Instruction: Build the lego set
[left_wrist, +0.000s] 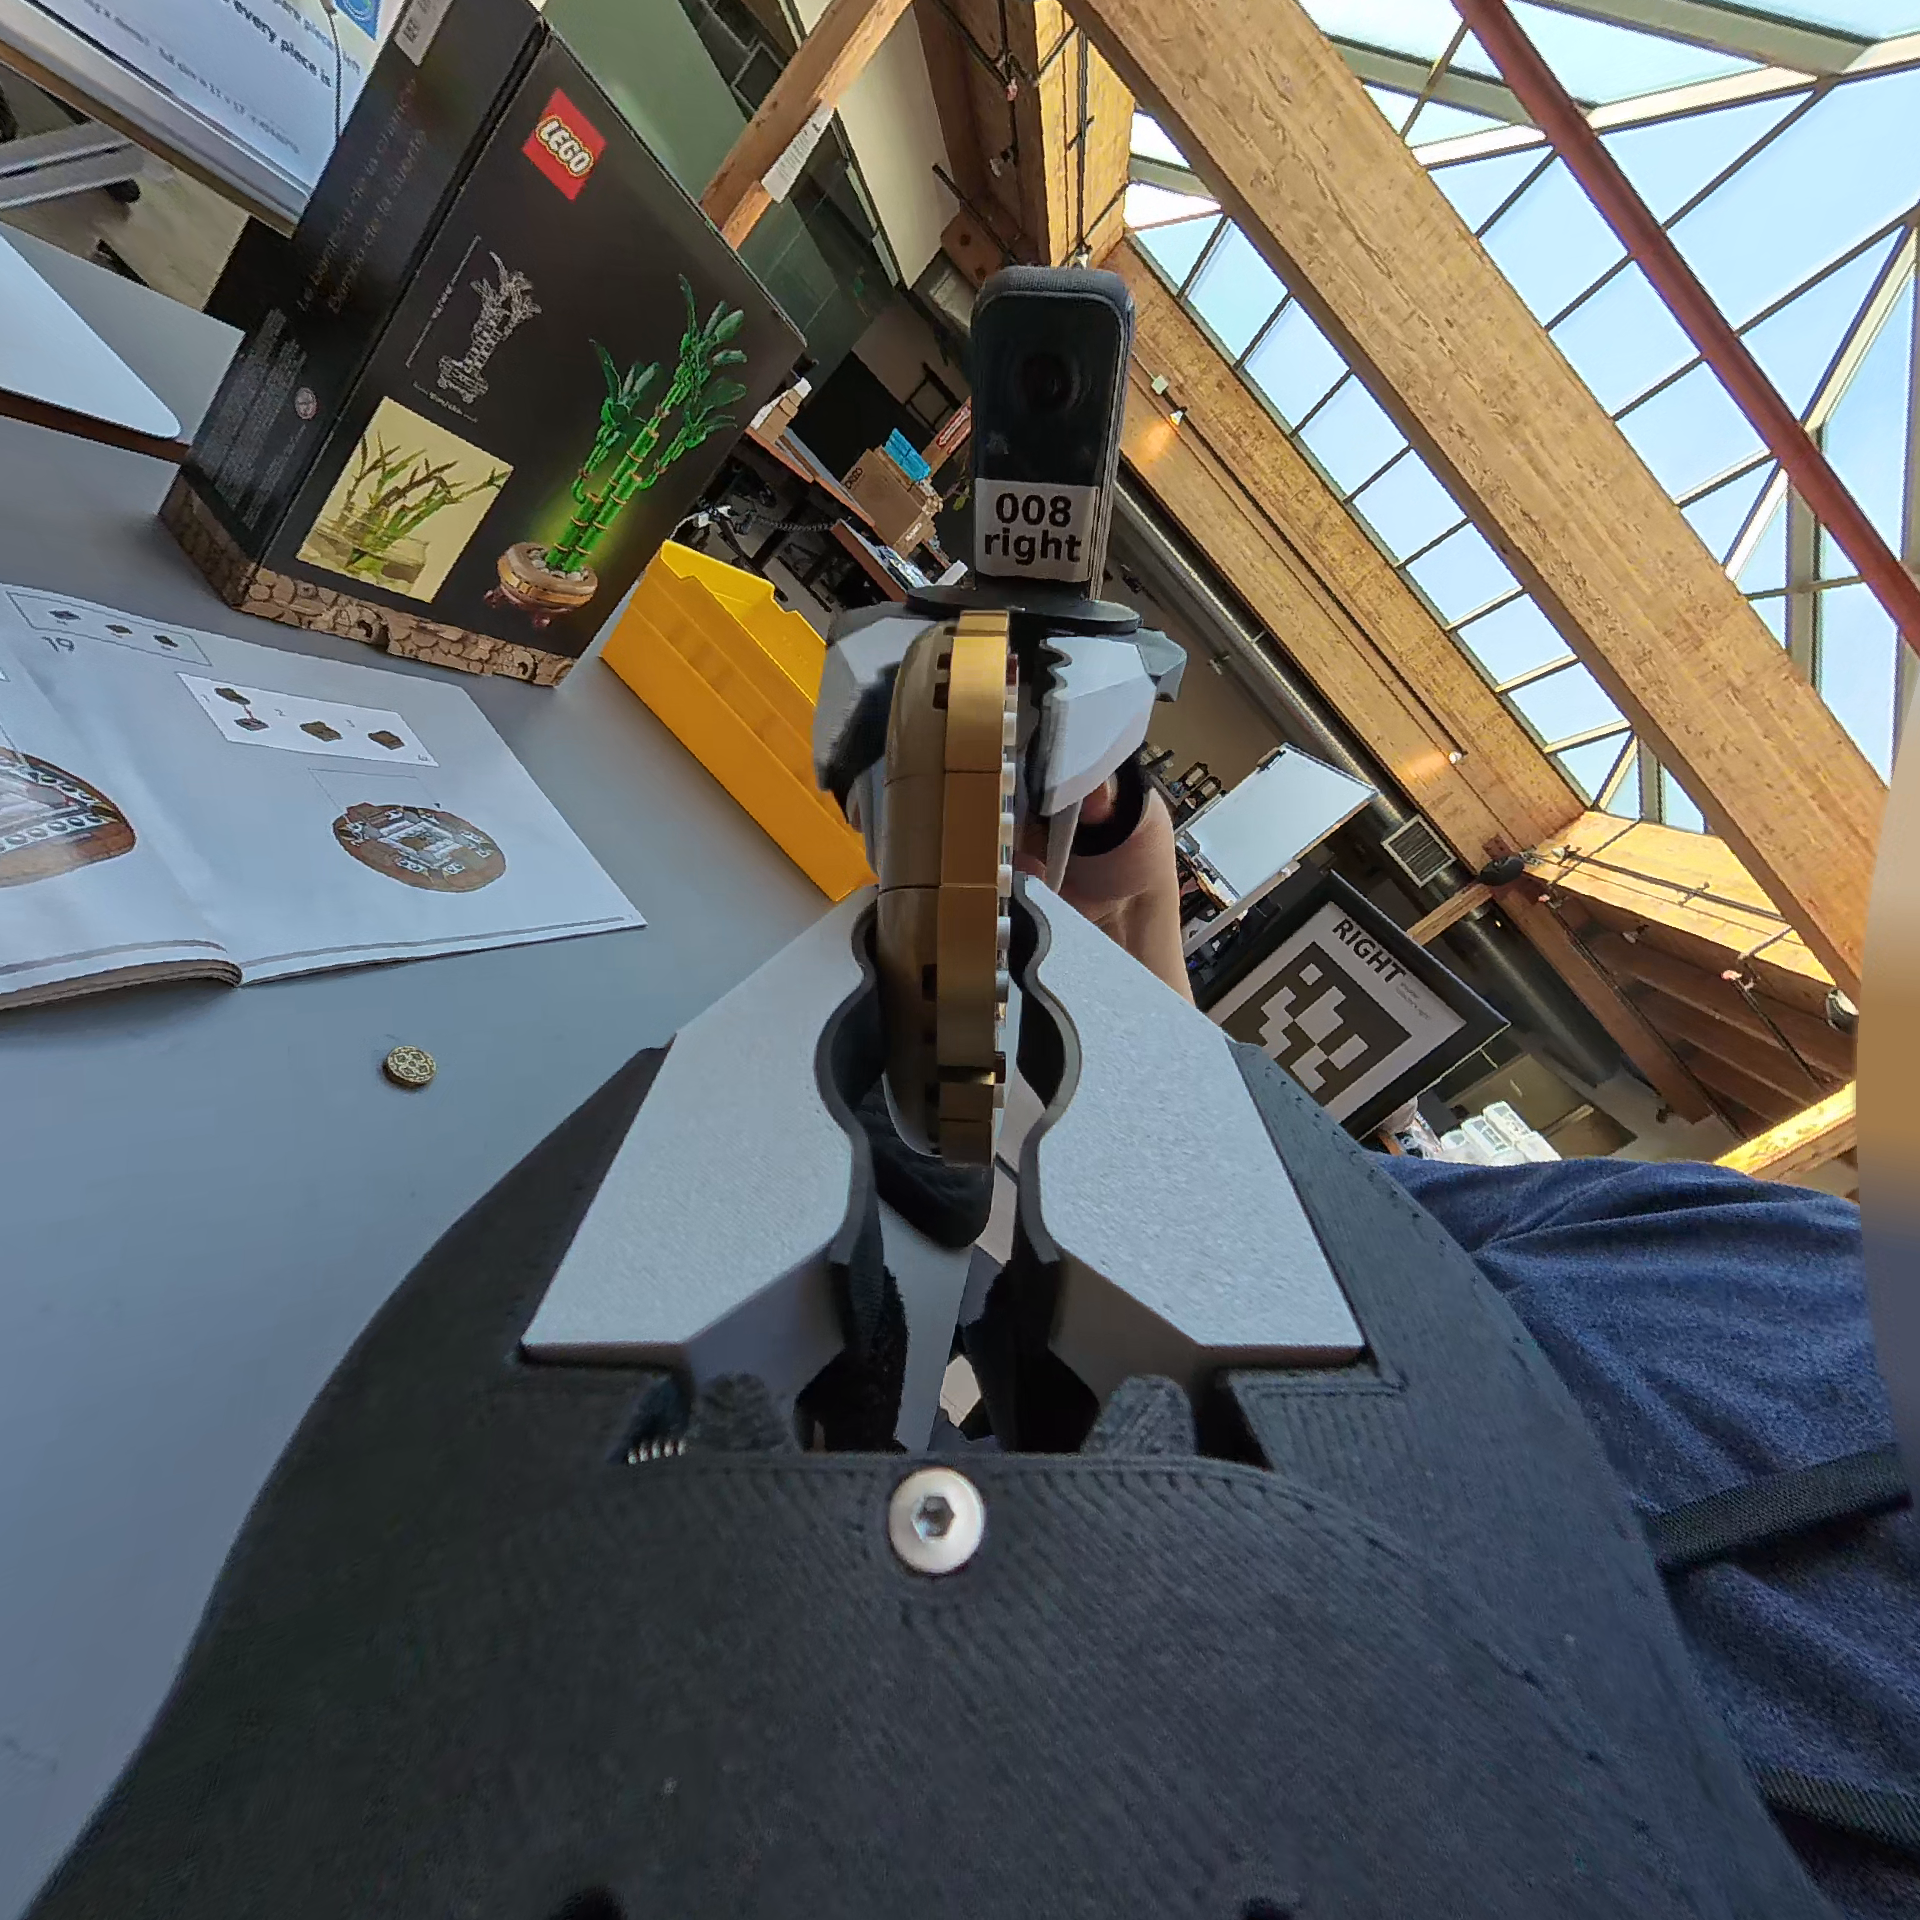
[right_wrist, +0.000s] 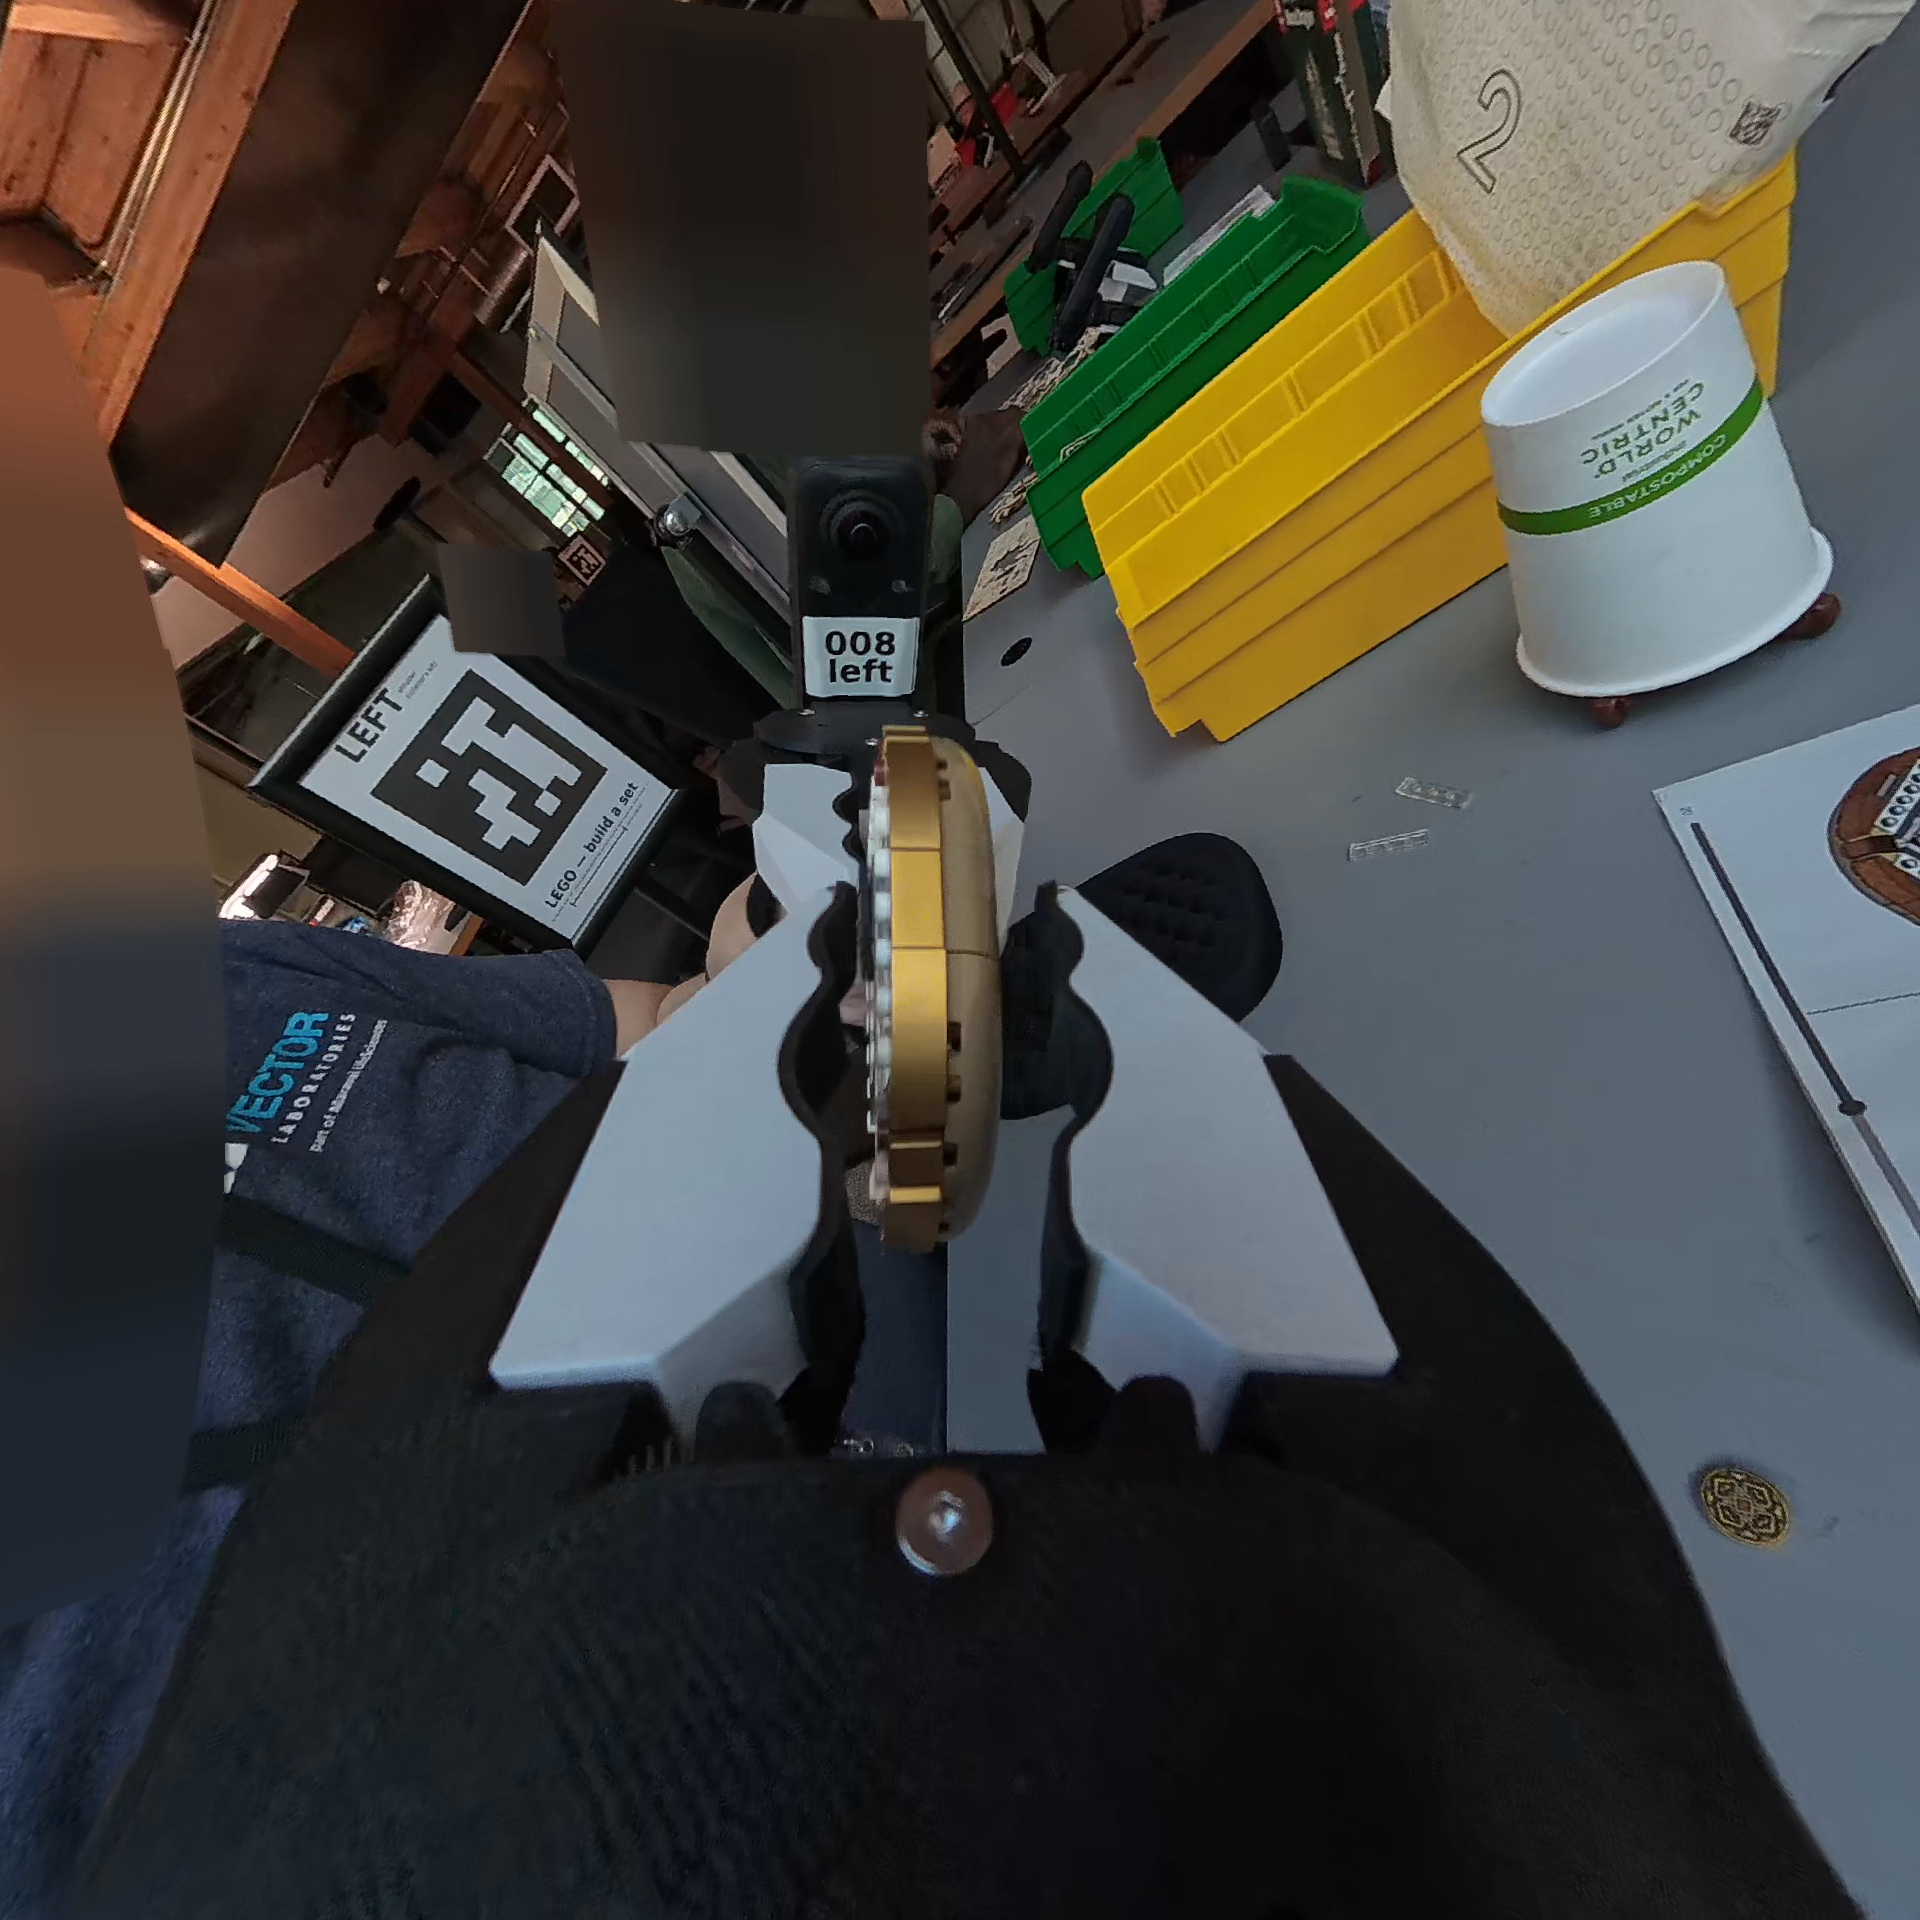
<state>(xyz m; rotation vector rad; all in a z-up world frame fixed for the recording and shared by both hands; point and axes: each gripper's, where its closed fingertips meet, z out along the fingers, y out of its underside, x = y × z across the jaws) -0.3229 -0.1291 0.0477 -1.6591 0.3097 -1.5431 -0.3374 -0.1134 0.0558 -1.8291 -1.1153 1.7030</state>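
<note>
Two grippers clamped on one gold round lego disc (left_wrist: 961, 883), held edge-on in the air above the grey table (left_wrist: 208, 1195). At far left in the left wrist view, open instruction booklet (left_wrist: 312, 810), then small gold round tile (left_wrist: 410, 1066) loose on the table, lego box (left_wrist: 488, 364) standing behind, yellow bins (left_wrist: 727, 707) beside it. Left gripper (left_wrist: 940, 1039) closed around the disc's near rim; right gripper (left_wrist: 997, 707) opposite, biting the far rim. Farther right in the right wrist view, white paper cup (right_wrist: 1652, 499) upside down.
</note>
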